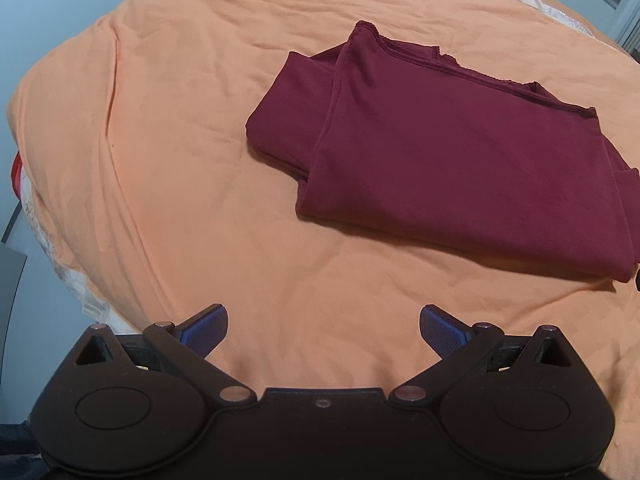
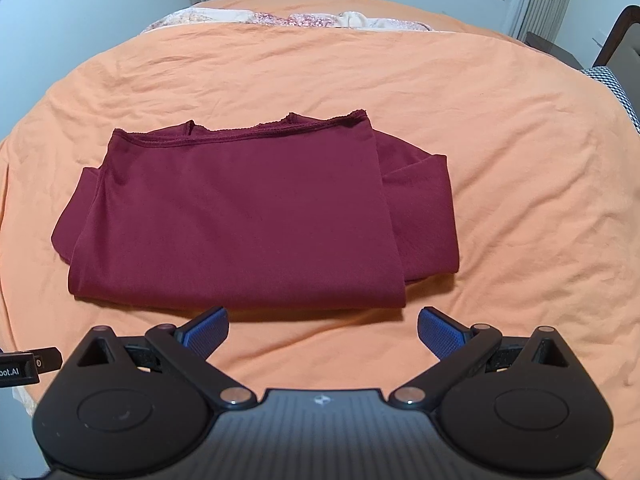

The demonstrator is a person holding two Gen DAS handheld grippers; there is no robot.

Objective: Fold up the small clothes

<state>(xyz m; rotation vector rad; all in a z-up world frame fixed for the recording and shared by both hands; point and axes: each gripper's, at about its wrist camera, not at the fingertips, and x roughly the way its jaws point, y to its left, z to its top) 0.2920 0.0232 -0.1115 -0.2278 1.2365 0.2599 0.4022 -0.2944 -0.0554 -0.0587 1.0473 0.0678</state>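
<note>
Left wrist view: left gripper (image 1: 323, 330) hangs over the orange bed sheet (image 1: 160, 140), jaws spread wide, nothing between the blue pads (image 1: 206, 330). The maroon garment (image 1: 460, 160) lies flat on the sheet, ahead of the gripper and off to its right, well apart from the pads. It is folded into a compact stack: a top panel with a stitched hem along its far edge, and a second folded layer showing from under its left side. A white and floral bedding edge (image 1: 560, 16) shows beyond the garment, at the far end of the bed. No writing readable in this view. Right wrist view: right gripper (image 2: 323, 330) likewise has its jaws apart and empty, just short of the garment's (image 2: 248, 216) near folded edge, not touching it. Here the garment sits straight ahead, roughly rectangular, lower layers sticking out a little to its right and left. Judgement: folding looks essentially complete; what may remain is tidying the protruding layers or one more fold to make it smaller. Left of the right gripper, part of a black device (image 2: 28, 364) carries white lettering, cut off, reading "oot.AI". No label legible on the garment.
</note>
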